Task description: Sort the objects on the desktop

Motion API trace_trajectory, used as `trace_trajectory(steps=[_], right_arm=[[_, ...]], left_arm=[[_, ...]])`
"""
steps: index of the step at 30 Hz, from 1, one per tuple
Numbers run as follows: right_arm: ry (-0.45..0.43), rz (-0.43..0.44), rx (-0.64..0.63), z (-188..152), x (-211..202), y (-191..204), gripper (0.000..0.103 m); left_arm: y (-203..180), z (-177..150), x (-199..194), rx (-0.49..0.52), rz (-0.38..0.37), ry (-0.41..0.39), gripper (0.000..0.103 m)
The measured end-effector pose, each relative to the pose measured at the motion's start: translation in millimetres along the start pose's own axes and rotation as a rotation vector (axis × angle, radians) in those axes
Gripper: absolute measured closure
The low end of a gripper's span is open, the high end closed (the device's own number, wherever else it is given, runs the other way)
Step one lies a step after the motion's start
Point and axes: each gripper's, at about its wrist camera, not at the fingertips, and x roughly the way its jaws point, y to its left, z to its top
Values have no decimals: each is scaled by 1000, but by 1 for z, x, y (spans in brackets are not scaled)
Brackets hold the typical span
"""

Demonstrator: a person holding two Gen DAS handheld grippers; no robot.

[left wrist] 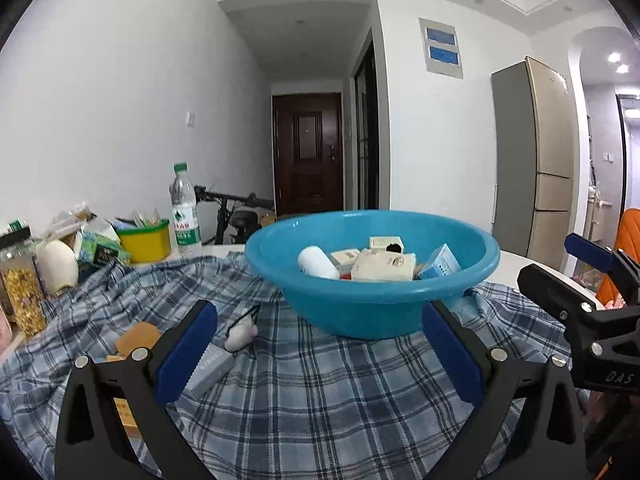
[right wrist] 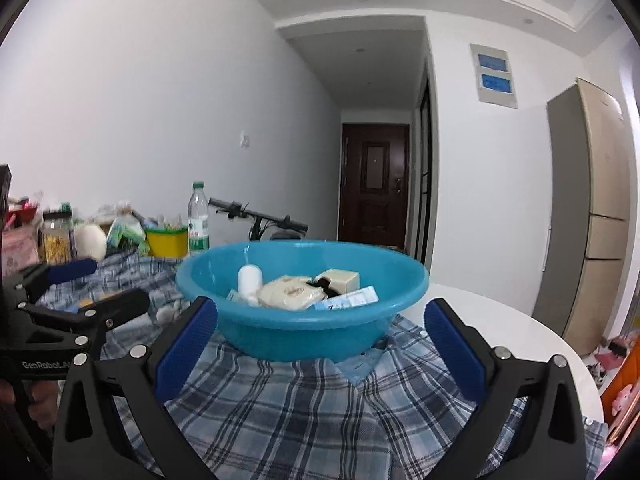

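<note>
A blue plastic basin (left wrist: 372, 304) stands on a blue plaid cloth (left wrist: 304, 392) and holds a white bottle (left wrist: 316, 263), a cream tissue pack (left wrist: 384, 266), a light blue box (left wrist: 440, 268) and small cream boxes. The basin also shows in the right wrist view (right wrist: 300, 332). My left gripper (left wrist: 320, 344) is open and empty, just in front of the basin. My right gripper (right wrist: 320, 340) is open and empty, close to the basin's front. Loose on the cloth at left lie a grey box (left wrist: 210, 366), a small white object (left wrist: 240, 336) and a tan pad (left wrist: 138, 338).
At the far left stand a water bottle (left wrist: 185, 212), a yellow tub (left wrist: 145, 240), snack packs, a white jar (left wrist: 58, 264) and a cereal jar (left wrist: 22, 296). The round white table (right wrist: 520, 344) shows bare at right. A fridge and bicycle stand behind.
</note>
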Motion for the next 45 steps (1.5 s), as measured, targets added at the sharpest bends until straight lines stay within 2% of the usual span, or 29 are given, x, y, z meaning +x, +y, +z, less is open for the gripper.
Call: trace_trajectory(steps=[2,5,9,14,16,19,20,23,24,27,29,33,35,40,45], right_arm=[[13,9,-2,0,3,0,0],[70,1,12,-2,15,-2,0],[104,-15,75,-5,19,-16,0],[131,-28,114,-7,23,-25,0],[163,-21,105,-8,29,-24,0],[152,-20,82,-7,26,-18,0],[140,-20,74,-6,24,-17,0],[134,-19,73,-6,22,-16,0],[136,-20,78,-6,23,-18,0],[145,-17,105,-6,24,-23,0],[145,-17,116,-6,24,-25,0],[163,-5,120,-6,28,-26,0],[167,-8,107,-6,29,-23,0],[168,-68,55,-5,28,-13,0],[170,-65,35,-4,29,-9,0]], left_arm=[[5,0,6,-36,6,18,0],[15,1,13,-103,79,33,0],[22,1,16,-158,129,10,0],[15,2,18,-114,88,11,0],[6,4,24,-72,112,21,0],[-4,2,42,-22,108,102,0],[-5,2,42,-21,96,96,0],[-5,2,20,-35,104,-38,0],[-5,1,17,-39,93,-52,0],[-1,1,31,-55,84,29,0],[2,1,36,-67,32,54,0],[-10,-1,25,-18,40,-4,0],[-12,-1,28,-6,16,13,0],[-8,0,27,-33,48,9,0],[-8,0,27,-33,49,7,0]])
